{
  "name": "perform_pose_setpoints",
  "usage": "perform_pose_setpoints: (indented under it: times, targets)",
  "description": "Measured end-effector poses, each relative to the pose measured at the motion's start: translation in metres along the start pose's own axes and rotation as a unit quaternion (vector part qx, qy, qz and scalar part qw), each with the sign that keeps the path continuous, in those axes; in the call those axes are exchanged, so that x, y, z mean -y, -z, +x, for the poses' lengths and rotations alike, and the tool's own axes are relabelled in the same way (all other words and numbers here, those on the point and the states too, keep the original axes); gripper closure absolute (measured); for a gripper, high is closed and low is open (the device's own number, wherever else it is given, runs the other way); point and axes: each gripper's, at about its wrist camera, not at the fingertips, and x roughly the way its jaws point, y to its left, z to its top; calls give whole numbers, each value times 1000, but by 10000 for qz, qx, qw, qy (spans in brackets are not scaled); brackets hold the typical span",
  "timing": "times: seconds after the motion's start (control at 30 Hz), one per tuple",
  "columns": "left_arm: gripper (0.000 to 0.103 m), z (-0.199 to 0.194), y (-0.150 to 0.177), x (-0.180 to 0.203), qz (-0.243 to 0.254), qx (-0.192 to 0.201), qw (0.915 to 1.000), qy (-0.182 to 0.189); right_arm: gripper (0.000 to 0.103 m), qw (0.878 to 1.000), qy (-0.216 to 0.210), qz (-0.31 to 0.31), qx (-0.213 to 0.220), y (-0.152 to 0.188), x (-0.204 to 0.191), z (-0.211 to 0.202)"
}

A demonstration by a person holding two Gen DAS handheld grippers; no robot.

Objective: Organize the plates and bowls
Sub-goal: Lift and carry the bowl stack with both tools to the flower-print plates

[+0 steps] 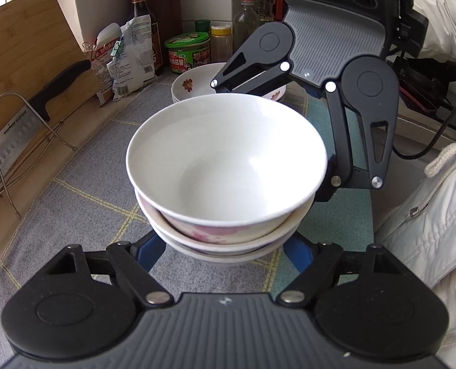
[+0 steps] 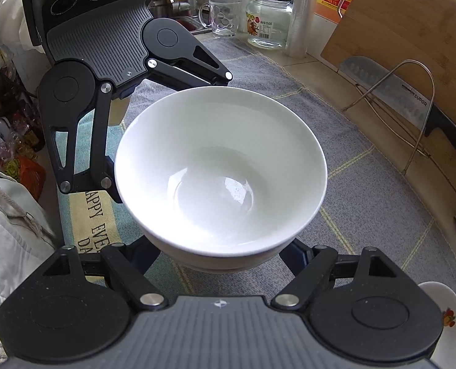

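So both grippers are clamped on the stack of bowls from opposite sides: the left gripper has it low down at the near side, and the right gripper pinches it from across. The stack sits just above the checked cloth on the desk; I can't tell if it's touching or slightly lifted.

What worries me: the fingers grip the lower bowls, so the top white bowl just rests loose inside. If the two hands don't move together, the stack tilts and that bowl could slide out. It also looks a bit off-centre already. The stack of plates sits close behind, so swinging that way could clip it.

Count: three bowls I can make out, maybe a fourth underneath. At least two flowered plates. One knife in a wire rack.
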Motion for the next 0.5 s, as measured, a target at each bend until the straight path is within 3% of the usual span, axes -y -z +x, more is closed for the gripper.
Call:
perform_pose_setpoints:
  times: [0.5]
  targets:
    - [20, 63, -89, 13, 97, 197, 9997, -119, 16, 9995, 227, -215, 23, 58, 62, -72]
